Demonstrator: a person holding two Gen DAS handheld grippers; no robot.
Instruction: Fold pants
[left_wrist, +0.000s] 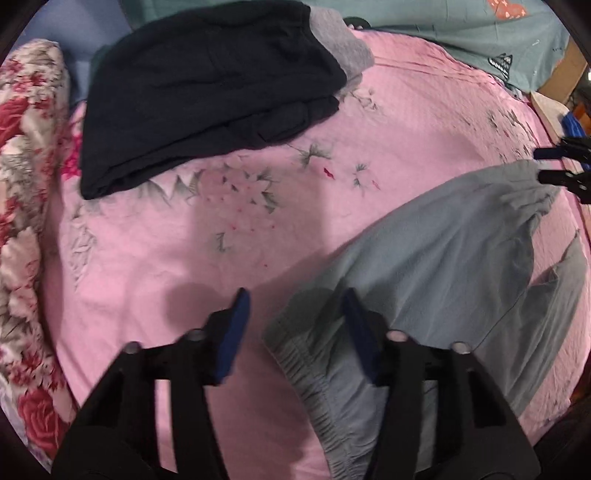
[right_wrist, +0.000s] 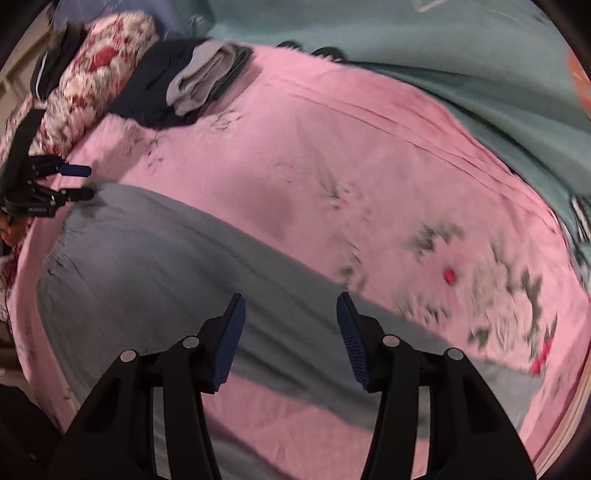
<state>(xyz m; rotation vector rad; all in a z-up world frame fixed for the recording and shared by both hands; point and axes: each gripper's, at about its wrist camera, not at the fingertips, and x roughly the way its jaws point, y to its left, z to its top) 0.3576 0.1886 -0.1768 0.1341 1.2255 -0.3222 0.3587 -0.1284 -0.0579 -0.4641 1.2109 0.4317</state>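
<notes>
While spread over the pink bedspread (left_wrist: 406, 122), grey pants (left_wrist: 443, 251) beneath both wide-open, empty grippers (left_wrist: 295, 325) (right_wrist: 291, 325).

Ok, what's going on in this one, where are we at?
A person is folding clothes on a pink bedspread. Grey pants lie spread out. The left tool, open, is at the elastic waistband; the right tool, also open, hovers over the leg end. Neither grips fabric yet. A stack of folded dark clothes sits near the floral pillow.
</notes>
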